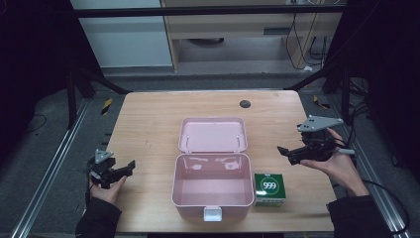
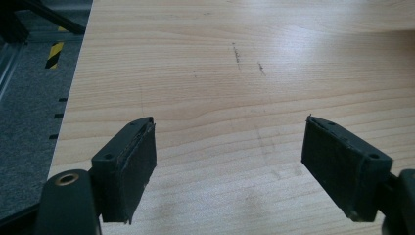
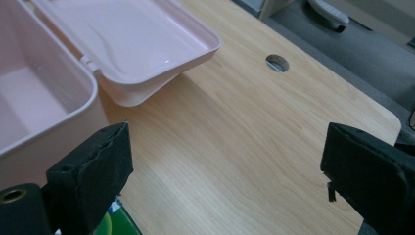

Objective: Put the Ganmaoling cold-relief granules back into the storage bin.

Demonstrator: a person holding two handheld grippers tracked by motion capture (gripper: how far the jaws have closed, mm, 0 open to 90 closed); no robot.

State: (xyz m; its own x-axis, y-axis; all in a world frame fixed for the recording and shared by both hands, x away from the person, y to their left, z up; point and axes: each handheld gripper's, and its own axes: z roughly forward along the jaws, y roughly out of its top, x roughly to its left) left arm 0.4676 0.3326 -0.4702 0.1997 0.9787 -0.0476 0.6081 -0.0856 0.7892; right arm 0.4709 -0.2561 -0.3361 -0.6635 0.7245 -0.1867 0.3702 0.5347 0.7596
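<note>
A pink plastic box [image 1: 212, 191] stands open at the table's front middle, its lid [image 1: 213, 134] lying flat behind it; the inside looks empty. A green and white carton marked 999 [image 1: 269, 189] stands right beside the box's right wall. My left gripper [image 1: 130, 165] hovers open near the table's left edge, well left of the box, over bare wood [image 2: 230, 122]. My right gripper [image 1: 283, 151] is open above the table to the right of the box, behind the carton. In the right gripper view the box [image 3: 34, 103], lid [image 3: 132, 39] and a corner of the carton [image 3: 115, 223] appear.
A round cable hole [image 1: 244, 103] sits at the table's back middle, also the hole [image 3: 277, 62] in the right gripper view. Metal rails run along both sides of the table. Bare wood lies left of the box and behind the lid.
</note>
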